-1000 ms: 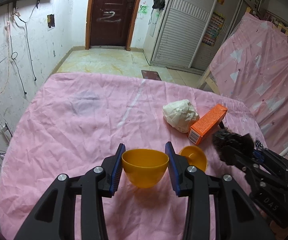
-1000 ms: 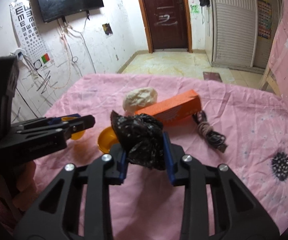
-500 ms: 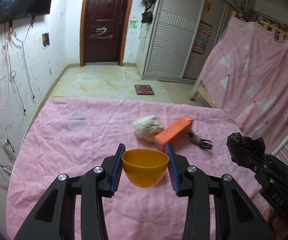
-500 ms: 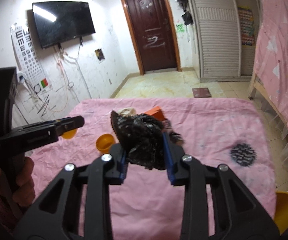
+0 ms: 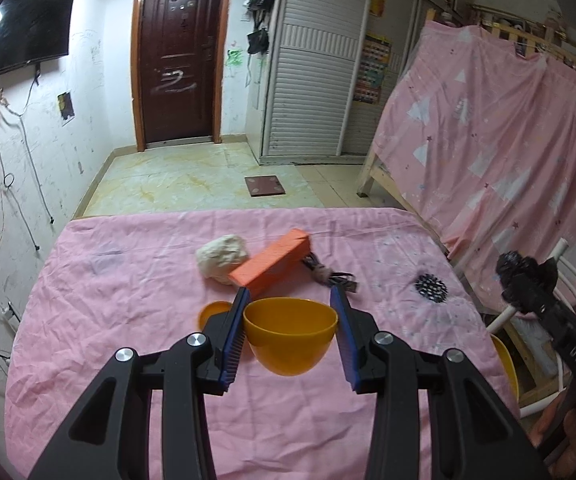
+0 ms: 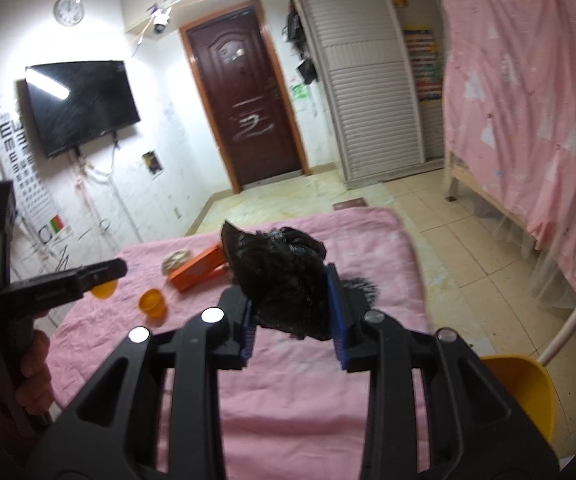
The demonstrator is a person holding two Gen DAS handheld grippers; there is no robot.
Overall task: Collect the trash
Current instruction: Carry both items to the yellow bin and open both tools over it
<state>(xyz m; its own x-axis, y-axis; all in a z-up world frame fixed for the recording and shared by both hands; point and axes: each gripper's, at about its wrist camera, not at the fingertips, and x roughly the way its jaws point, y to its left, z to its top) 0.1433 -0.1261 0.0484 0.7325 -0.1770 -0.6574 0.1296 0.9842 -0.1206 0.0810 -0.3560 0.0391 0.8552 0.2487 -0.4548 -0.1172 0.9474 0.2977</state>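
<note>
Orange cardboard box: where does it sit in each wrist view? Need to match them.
Left wrist: the orange cardboard box lies centre frame on the pink cloth, just beyond the held bowl.
Right wrist: the box sits left of centre, partly behind the held black bag.
Shared landmark: crumpled white paper wad touching it.

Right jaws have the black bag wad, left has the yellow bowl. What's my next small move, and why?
Probably swing the right gripper a little further right and down toward the yellow bin off the table's edge. The crumpled black bag is clamped in its jaws, off the pink cloth, and the bin's rim shows just below and right. Keep the left gripper steady on its yellow bowl.
</note>
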